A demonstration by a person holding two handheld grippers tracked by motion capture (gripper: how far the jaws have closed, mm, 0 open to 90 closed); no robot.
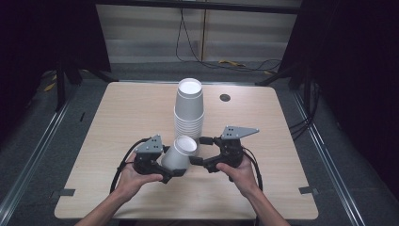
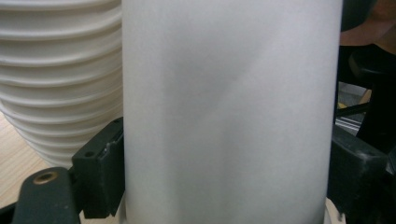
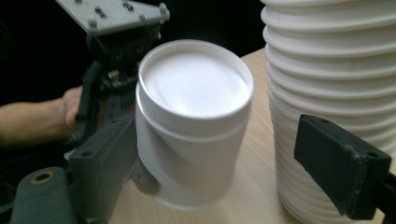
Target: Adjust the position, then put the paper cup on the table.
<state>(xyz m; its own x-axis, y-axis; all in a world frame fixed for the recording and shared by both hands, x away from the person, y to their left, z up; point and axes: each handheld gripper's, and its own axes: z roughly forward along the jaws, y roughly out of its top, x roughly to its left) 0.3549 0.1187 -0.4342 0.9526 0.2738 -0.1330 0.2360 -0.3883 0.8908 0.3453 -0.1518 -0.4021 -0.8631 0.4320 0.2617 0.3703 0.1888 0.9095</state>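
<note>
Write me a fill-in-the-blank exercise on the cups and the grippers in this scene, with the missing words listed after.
1. The left gripper is shut on a single white paper cup, which is held ____ rather than upright.
2. The tall stack of white paper cups stands with its bottoms facing ____.
3. The right gripper is ____, with nothing between its jaws.
4. The stack rests on a light ____ tabletop.

Missing words: tilted; up; open; wooden
</note>
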